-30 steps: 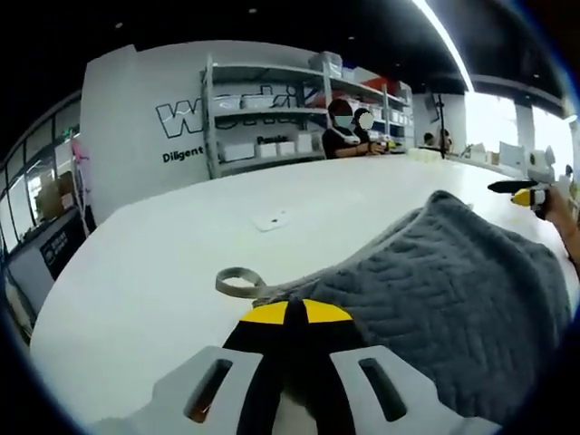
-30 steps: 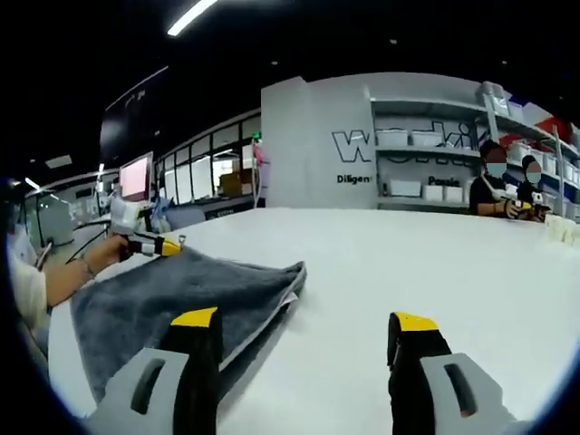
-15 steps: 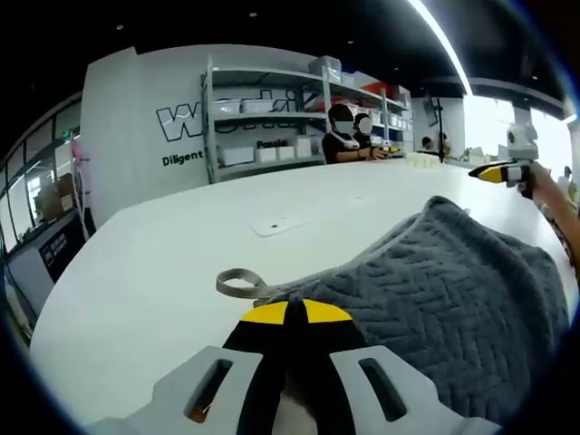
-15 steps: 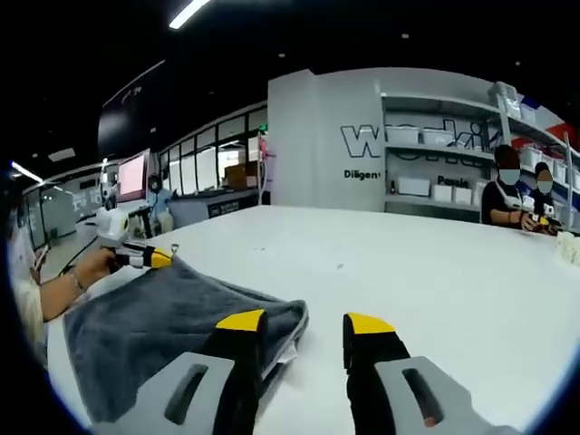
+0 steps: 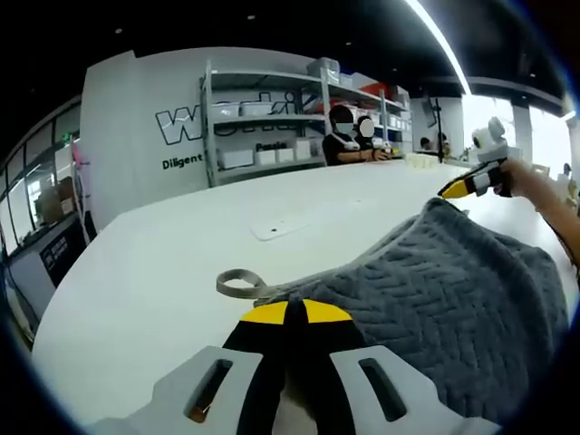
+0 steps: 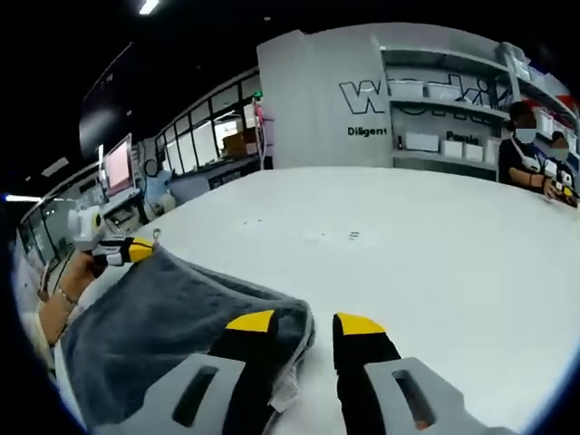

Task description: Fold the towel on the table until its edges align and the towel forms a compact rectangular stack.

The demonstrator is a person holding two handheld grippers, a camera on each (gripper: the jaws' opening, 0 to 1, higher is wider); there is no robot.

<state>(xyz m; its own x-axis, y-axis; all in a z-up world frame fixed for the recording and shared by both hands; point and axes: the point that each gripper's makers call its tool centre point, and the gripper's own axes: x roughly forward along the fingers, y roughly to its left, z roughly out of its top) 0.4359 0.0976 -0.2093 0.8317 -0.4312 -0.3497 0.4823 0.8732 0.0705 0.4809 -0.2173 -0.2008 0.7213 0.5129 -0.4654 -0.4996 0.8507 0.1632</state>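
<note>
A grey herringbone towel (image 5: 453, 290) lies on the white table (image 5: 163, 263), with a grey loop tag (image 5: 237, 283) at its corner. My left gripper (image 5: 288, 313) is shut on that corner, lifting it slightly. It also appears at the left of the right gripper view, where the left gripper (image 6: 136, 249) grips the towel (image 6: 163, 317) in a person's hand. My right gripper (image 6: 304, 323) is low over the towel's other corner, its jaws narrowed but still apart, the left jaw above the cloth. From the left gripper view the right gripper (image 5: 458, 188) hovers at the towel's far corner.
The white table (image 6: 426, 236) stretches wide beyond the towel. A small flat label (image 5: 272, 227) lies on it. Shelves (image 5: 272, 118) and two people (image 5: 349, 131) stand at the far side. A monitor (image 6: 118, 168) and desks sit off the table's left end.
My right gripper has dropped to the towel's corner and its jaws have closed most of the way. The left gripper keeps its hold and has hardly moved.
</note>
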